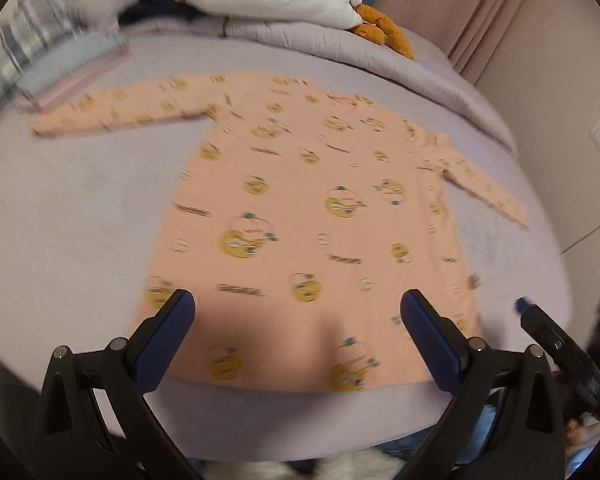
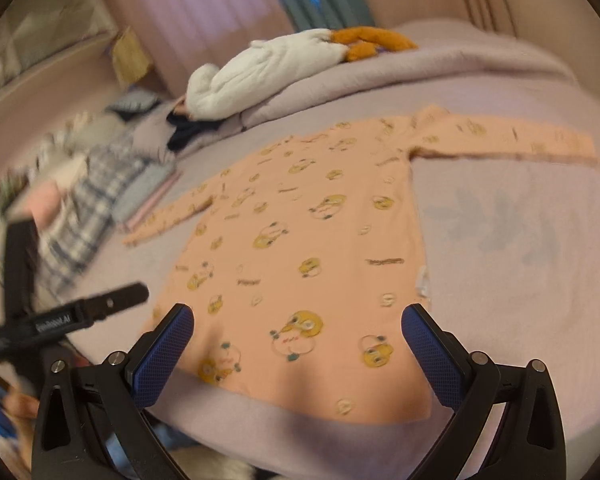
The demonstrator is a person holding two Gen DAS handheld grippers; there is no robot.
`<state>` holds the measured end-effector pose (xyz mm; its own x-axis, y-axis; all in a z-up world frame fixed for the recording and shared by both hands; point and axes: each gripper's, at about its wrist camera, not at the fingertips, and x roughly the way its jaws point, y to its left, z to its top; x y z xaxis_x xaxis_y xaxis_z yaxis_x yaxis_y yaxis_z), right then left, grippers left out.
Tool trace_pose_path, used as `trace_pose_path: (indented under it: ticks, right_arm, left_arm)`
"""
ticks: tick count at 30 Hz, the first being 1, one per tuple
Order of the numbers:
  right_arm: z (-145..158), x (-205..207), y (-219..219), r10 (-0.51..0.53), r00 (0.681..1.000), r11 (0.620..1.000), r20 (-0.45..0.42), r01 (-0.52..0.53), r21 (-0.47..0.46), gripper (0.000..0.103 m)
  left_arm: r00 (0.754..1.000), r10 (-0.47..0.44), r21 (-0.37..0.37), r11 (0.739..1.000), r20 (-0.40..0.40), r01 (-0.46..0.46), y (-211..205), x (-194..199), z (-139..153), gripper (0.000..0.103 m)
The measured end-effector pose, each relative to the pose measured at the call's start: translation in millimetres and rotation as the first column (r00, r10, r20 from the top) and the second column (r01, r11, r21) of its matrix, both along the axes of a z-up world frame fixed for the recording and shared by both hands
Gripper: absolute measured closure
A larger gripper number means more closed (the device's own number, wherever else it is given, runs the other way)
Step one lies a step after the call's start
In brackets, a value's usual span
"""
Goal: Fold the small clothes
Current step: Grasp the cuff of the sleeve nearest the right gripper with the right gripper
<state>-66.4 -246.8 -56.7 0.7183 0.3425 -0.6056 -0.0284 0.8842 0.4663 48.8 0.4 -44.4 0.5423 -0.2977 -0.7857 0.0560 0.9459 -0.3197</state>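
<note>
1. We see the shirt (image 1: 312, 216) spread flat on the bed (image 1: 80, 216), hem toward us, both sleeves out to the sides. No fold in it yet, so we judge we're at the start: approach before the first grasp.
2. Left gripper (image 1: 298, 320) hovers over the near hem, jaws released, nothing between them.
3. Right gripper (image 2: 298, 328) hovers over the near right part of the hem, jaws also released and empty.
4. Folded clothes (image 2: 100, 192) sit at the far left, and a plush toy (image 2: 268, 68) lies at the far side, both off the shirt's body.
5. Next move, as we judge it: drop to the fabric, pinch a side edge or sleeve, fold it inward across the body. Pinch only the shirt, not the bedsheet.
</note>
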Motion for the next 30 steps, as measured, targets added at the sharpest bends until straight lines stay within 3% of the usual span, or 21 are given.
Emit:
trace_pose_path:
  ticks: [3,6,13,20,27,30]
  right_arm:
    - [-11.8,3.9,-43.0,-0.111,0.994,0.991,-0.017,0.112,0.071,0.0]
    - [-22.9,6.9,-89.3,-0.231,0.972,0.965,-0.042,0.235,0.12,0.0]
    - [-33.4,23.2,-176.1,-0.423,0.905,0.892,-0.052,0.426,0.152,0.0]
    - [-54.4,65.7,-239.2,-0.483,0.87,0.832,-0.105,0.493,0.257,0.0]
    - [-54.8,89.3,-285.5,-0.602,0.791,0.713,-0.104,0.592,0.375,0.0]
    - [-53.1,91.3,-294.5,-0.63,0.769,0.683,-0.112,0.617,0.391,0.004]
  left_arm:
    - [1.0,-0.023,-0.142,0.99,-0.009,0.021,0.4,13.1,-8.9,0.0]
    - [1.0,-0.022,-0.195,0.98,-0.001,0.021,-2.7,25.0,-9.3,0.0]
    - [0.999,-0.031,-0.154,0.988,-0.042,0.024,-8.3,57.9,-16.5,0.0]
    - [0.998,-0.046,-0.116,0.992,-0.04,0.041,-20.1,94.2,-15.9,0.0]
    - [0.997,-0.071,-0.088,0.994,-0.004,0.071,-38.2,132.8,-5.2,0.0]
    - [0.997,-0.079,-0.072,0.994,0.0,0.079,-42.7,143.1,-6.0,0.0]
